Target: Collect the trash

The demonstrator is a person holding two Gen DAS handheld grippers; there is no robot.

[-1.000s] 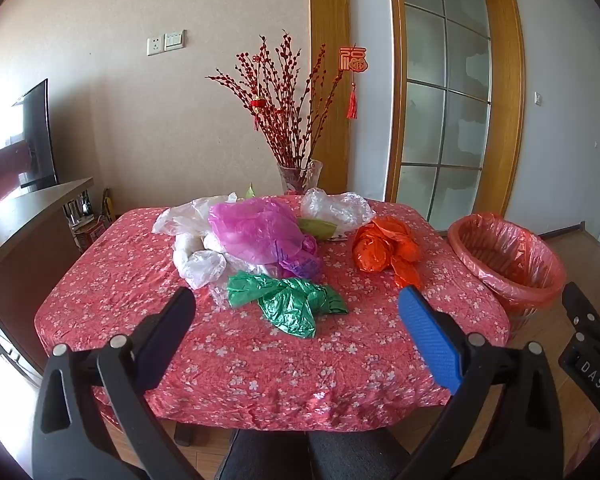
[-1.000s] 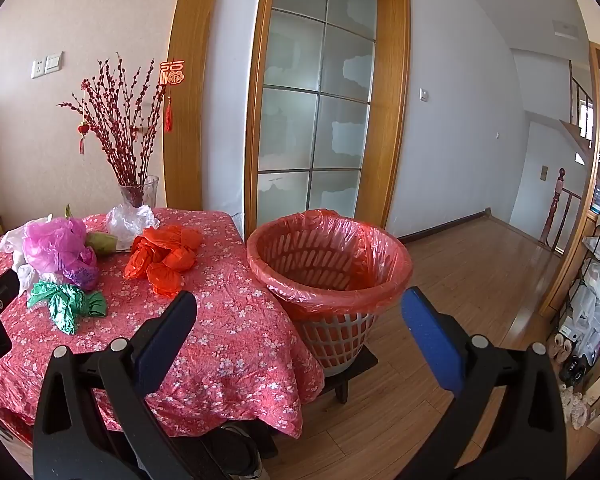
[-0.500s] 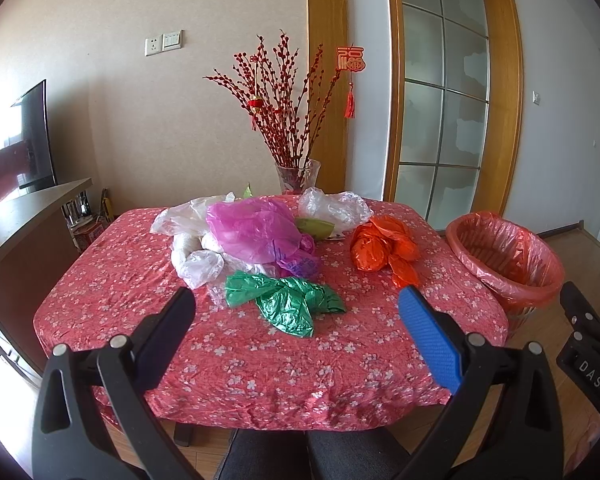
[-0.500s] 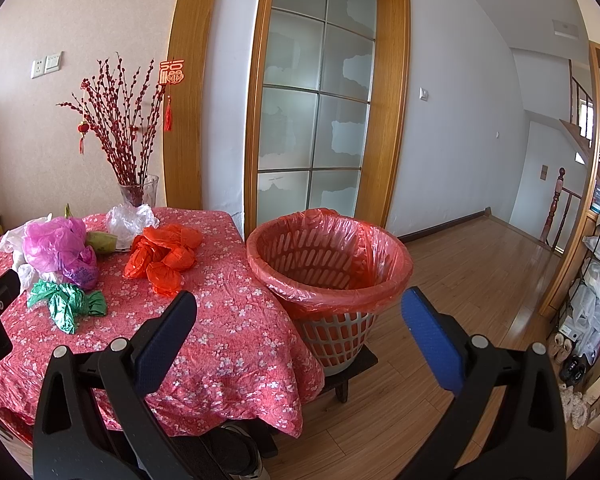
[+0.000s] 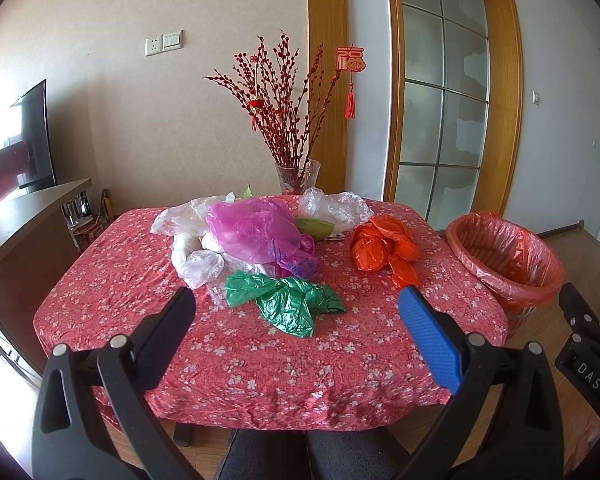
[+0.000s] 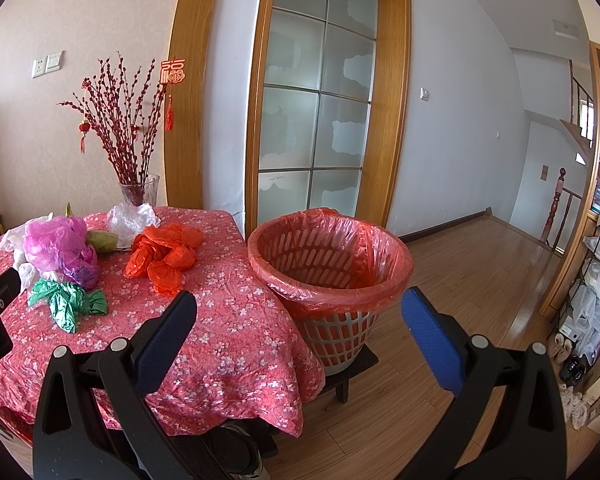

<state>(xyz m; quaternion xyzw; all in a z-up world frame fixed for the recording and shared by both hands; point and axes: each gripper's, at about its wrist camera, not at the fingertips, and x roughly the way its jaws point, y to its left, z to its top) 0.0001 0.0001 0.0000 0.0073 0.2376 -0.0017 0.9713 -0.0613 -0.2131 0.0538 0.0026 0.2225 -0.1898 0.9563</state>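
Crumpled plastic bags lie on a table with a red flowered cloth [image 5: 260, 352]: a green bag [image 5: 288, 300] nearest me, a pink bag [image 5: 252, 232], white bags [image 5: 192, 248], a clear bag [image 5: 332, 208] and an orange bag [image 5: 384, 248]. A waste basket lined with a red bag [image 5: 504, 256] stands to the table's right; it also shows in the right wrist view [image 6: 328, 264]. My left gripper [image 5: 296, 312] is open and empty, short of the green bag. My right gripper [image 6: 300, 312] is open and empty, in front of the basket.
A glass vase of red branches [image 5: 296, 176] stands at the table's far edge. A dark counter [image 5: 24, 220] is on the left. The basket sits on a low dark stool [image 6: 352, 368] on the wood floor. Cluttered shelves [image 6: 596, 280] stand far right.
The left wrist view has shifted slightly; the bags and basket lie as before. Both grippers stay open.
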